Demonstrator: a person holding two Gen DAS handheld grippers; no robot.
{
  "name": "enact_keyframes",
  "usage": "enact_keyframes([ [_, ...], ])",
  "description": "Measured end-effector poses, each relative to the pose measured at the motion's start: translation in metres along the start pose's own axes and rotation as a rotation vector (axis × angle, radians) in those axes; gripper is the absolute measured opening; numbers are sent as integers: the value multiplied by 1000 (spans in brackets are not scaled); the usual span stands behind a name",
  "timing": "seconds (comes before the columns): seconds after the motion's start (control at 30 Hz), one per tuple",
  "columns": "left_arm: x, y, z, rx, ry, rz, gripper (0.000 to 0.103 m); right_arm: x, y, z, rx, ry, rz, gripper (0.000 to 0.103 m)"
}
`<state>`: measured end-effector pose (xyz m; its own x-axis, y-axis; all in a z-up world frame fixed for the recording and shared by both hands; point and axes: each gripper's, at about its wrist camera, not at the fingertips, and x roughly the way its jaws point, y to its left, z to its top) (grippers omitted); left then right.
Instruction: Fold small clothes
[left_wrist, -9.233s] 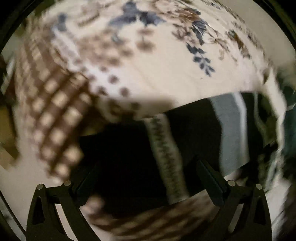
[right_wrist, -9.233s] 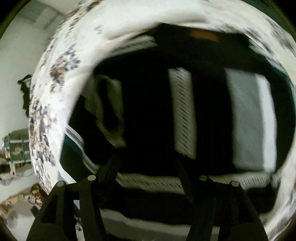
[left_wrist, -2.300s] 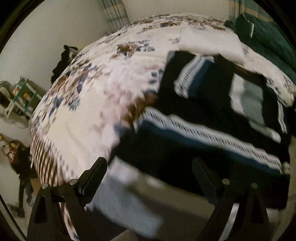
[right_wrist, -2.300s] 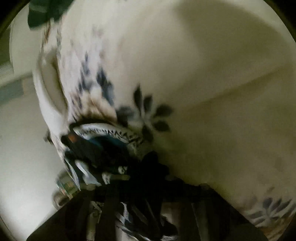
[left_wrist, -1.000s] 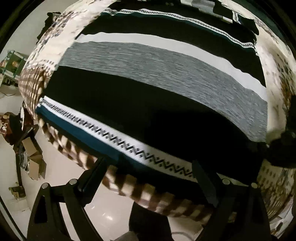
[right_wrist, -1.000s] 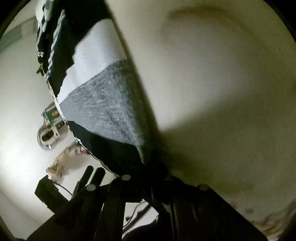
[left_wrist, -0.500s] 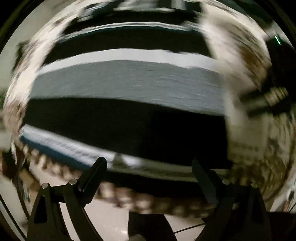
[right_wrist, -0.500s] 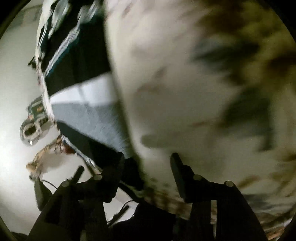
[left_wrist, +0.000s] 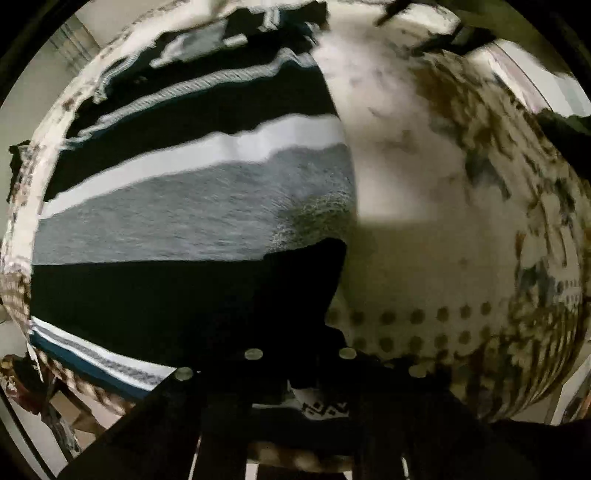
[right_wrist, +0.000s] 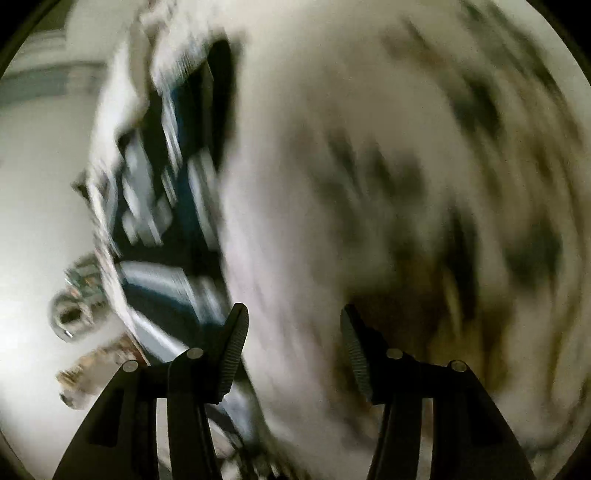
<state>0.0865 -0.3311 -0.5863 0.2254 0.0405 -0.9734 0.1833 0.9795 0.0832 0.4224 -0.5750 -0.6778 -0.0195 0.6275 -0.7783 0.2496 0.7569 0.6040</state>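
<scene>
Lay spread flat across the left half of a bed, a striped knit sweater (left_wrist: 192, 206), with bands of black, white, heathered grey and a teal-and-white zigzag trim near the bed's edge. Covered the mattress beneath it, a cream bedspread (left_wrist: 424, 206) printed with brown and blue-grey flowers, rows of brown dots and a brown checked border toward the foot.

Pointed steeply down at the sweater's near right corner, the left gripper (left_wrist: 299, 354), with jaws drawn fully together on a raised fold of the black band; pinched cloth stood up between the dark fingers, and a scrap of zigzag trim showed just below them.

Hung over bare bedspread to the right of the garment, the right gripper (right_wrist: 291, 350), with ribbed pads set about halfway apart and nothing between them. Showed heavy motion blur across the whole right wrist view.

Seen past the bed's left edge: pale floor (right_wrist: 33, 229), a plain light wall, a small blurred metal stand (right_wrist: 74, 302) and some indistinct clutter, too smeared to name.
</scene>
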Motion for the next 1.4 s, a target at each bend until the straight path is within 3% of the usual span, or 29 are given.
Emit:
enact_keyframes([
  [0.1, -19, 12, 2, -4, -16, -4, 7, 2, 7, 85, 63, -88, 122, 54],
  [0.2, -34, 21, 6, -1, -26, -3, 7, 15, 9, 147, 135, -116, 215, 54],
  [0.33, -53, 35, 21, 8, -43, -8, 7, 43, 20, 198, 203, -95, 263, 53],
  [0.37, -54, 37, 24, -2, -48, -11, 7, 49, 27, 201, 201, -94, 266, 49],
  [0.4, -57, 42, 28, -15, -53, -25, 7, 51, 35, 204, 180, -100, 251, 18],
  [0.43, -60, 47, 32, -25, -53, -38, 7, 50, 46, 207, 152, -96, 188, 10],
  [0.57, -74, 77, 34, -89, -84, -77, 7, 37, 105, 200, 79, -148, 51, 10],
  [0.77, -92, 150, 26, -180, -124, -136, 7, 6, 208, 185, -45, -127, -135, 9],
  [0.97, -106, 256, 17, -319, -167, -188, 6, 17, 360, 163, -126, -133, -280, 9],
  [1.1, -101, 325, 1, -379, -172, -167, 6, 76, 469, 158, -169, -111, -393, 9],
  [1.23, -69, 387, -19, -516, -157, -199, 6, 175, 558, 159, -251, -93, -531, 9],
  [1.4, -10, 438, -35, -643, -114, -238, 5, 279, 592, 164, -223, -97, -651, 9],
])
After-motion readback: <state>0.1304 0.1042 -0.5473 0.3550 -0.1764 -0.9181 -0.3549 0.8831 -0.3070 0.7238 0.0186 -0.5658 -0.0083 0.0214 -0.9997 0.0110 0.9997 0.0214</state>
